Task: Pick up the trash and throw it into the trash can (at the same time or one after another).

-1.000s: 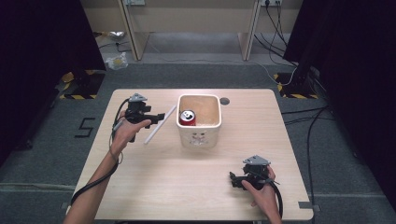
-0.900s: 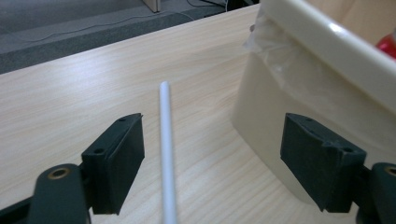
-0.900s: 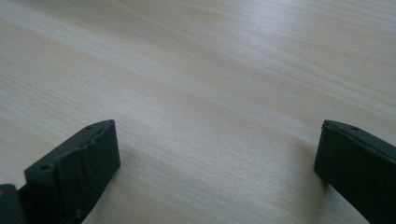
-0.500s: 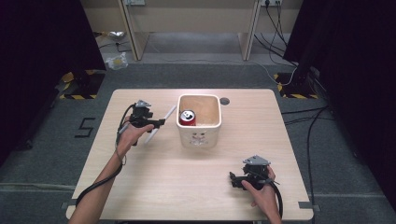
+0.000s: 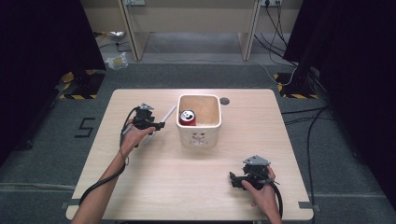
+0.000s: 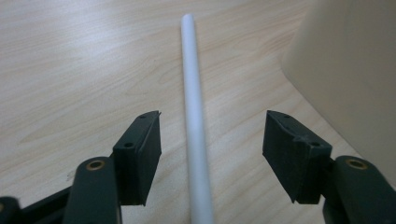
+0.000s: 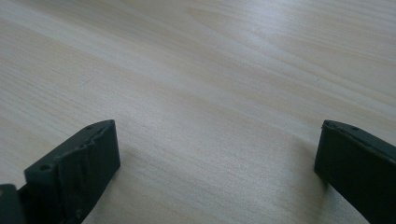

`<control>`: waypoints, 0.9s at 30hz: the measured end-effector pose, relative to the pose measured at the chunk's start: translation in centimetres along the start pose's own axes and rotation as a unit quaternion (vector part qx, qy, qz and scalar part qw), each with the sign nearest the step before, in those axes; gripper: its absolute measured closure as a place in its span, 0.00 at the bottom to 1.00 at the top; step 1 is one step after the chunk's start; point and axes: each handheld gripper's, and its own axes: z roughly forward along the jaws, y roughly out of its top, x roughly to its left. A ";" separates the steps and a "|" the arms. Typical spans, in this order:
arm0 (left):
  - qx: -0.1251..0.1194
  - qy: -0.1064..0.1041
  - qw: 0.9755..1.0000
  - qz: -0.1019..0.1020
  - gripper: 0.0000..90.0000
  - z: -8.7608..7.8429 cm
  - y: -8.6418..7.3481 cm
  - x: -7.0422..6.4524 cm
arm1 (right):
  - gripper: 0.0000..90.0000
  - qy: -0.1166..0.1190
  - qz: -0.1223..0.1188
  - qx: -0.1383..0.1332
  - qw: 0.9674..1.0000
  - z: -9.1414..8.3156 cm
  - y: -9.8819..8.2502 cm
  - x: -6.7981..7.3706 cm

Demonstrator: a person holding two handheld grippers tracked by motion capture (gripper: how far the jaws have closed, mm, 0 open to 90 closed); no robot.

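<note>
A long white rod (image 6: 192, 107) lies on the wooden table (image 5: 154, 186), just left of a cream bin (image 5: 199, 136). My left gripper (image 6: 212, 149) is open low over the table, one jaw on each side of the rod without touching it. In the high view the left gripper (image 5: 158, 125) covers the rod's near end, and the rod (image 5: 168, 112) sticks out toward the bin's far left corner. A red can (image 5: 187, 117) lies inside the bin. My right gripper (image 5: 234, 178) rests open at the near right, and its own view shows the right gripper (image 7: 215, 163) over bare wood.
The bin's cream wall (image 6: 345, 70) stands close on the right of my left gripper. A small dark round hole (image 5: 224, 100) sits in the tabletop behind the bin. Cables and table legs lie on the floor beyond the far edge.
My left gripper has shifted slightly nearer and rightward, coming down over the rod's near end. The right gripper, the bin and the can have not moved.
</note>
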 end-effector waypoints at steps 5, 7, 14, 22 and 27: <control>0.007 0.001 1.000 0.000 0.51 0.4 -0.4 0.2 | 0.00 0.000 0.002 0.000 1.000 0.0 0.0 0.0; 0.008 0.002 1.000 -0.001 0.54 0.5 -0.5 0.2 | 0.00 0.000 0.000 0.000 1.000 0.0 0.0 0.0; 0.020 0.013 1.000 0.004 0.63 1.1 -0.9 0.4 | 0.00 0.000 0.000 0.000 1.000 0.0 0.0 0.0; 0.023 0.024 0.999 0.006 0.78 1.1 -1.2 0.6 | 0.00 0.000 0.000 0.000 1.000 0.0 0.0 0.0; 0.028 0.024 0.999 0.008 0.87 1.0 -1.2 0.5 | 0.00 0.000 0.001 0.000 1.000 0.0 0.0 0.0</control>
